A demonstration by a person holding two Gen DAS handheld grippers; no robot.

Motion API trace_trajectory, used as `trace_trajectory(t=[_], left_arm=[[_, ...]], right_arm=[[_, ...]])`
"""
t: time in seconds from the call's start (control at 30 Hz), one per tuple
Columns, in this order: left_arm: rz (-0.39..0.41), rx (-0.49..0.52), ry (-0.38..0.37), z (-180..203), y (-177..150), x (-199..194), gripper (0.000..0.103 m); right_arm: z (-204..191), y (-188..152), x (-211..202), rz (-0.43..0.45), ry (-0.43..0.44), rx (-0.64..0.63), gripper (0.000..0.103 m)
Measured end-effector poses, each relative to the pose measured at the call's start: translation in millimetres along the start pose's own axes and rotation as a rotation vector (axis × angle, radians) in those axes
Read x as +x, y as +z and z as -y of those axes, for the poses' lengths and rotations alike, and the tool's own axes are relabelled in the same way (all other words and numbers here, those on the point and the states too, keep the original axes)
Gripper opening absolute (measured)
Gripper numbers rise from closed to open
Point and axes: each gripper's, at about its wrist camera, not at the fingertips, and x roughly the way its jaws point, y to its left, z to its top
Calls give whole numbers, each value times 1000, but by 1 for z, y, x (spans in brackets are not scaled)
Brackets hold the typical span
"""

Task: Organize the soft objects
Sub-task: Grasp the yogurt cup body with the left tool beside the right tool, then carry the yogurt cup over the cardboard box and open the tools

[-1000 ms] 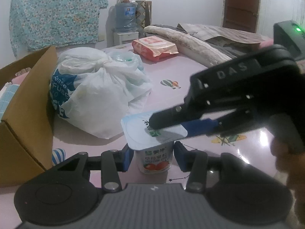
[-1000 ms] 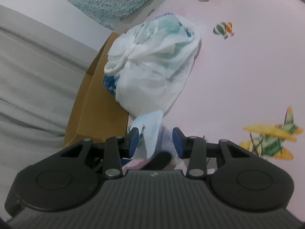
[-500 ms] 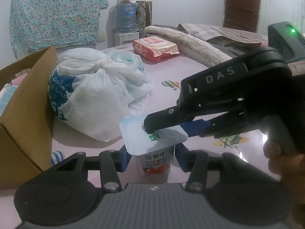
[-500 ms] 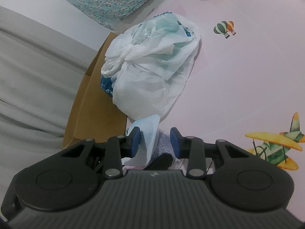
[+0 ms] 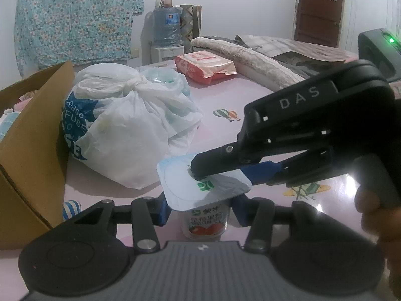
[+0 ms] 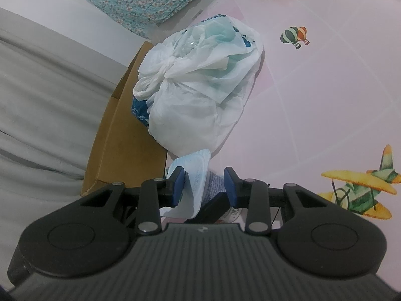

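Yogurt cup (image 5: 206, 222) is being bracketed by the spread left gripper (image 5: 200, 209). Its foil lid (image 5: 200, 184) is being straddled by the parted right gripper (image 6: 204, 184).

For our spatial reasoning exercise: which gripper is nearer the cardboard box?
Left, probably. The left gripper straddles the yogurt cup beside the cardboard box; the right gripper reaches the cup's lid from the side away from the box.
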Motion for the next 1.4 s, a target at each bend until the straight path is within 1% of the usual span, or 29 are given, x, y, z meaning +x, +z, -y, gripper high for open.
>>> trace_trajectory(t=[0.3,0.47,0.57,0.67,0.77,0.87,0.93,1.03,1.13,1.2,1.27,1.33,1.4], left_arm=[[7,-3,-3,1,1,-6,49],[17,-3,-12,0,1,-11,49],[24,2,-12,0,2,-14,49],[39,12,-1,1,4,-20,49],[70,15,13,-1,9,-30,49],[122,14,36,-8,17,-47,49],[173,14,67,-13,29,-62,49],[239,16,131,-23,46,-82,49],[277,-9,207,-44,65,-102,49],[291,-34,249,-61,75,-113,49],[289,-62,295,-79,83,-120,49],[264,-112,328,-103,90,-122,49],[230,-160,345,-126,94,-120,49]], right_arm=[[-7,-5,-3,3,-2,-5,35],[-14,-12,-7,16,-13,-21,35],[-17,-15,-9,25,-4,-24,36],[-22,-15,-13,32,8,-36,36],[-37,-13,-17,39,17,-72,36],[-63,-5,-24,53,45,-131,36],[-84,3,-28,63,73,-184,36],[-120,18,-27,66,131,-260,36],[-162,34,-13,36,182,-339,38],[-189,40,0,13,205,-396,40],[-217,47,21,-26,225,-444,41],[-239,53,45,-74,234,-466,42],[-253,60,69,-129,232,-472,42]])
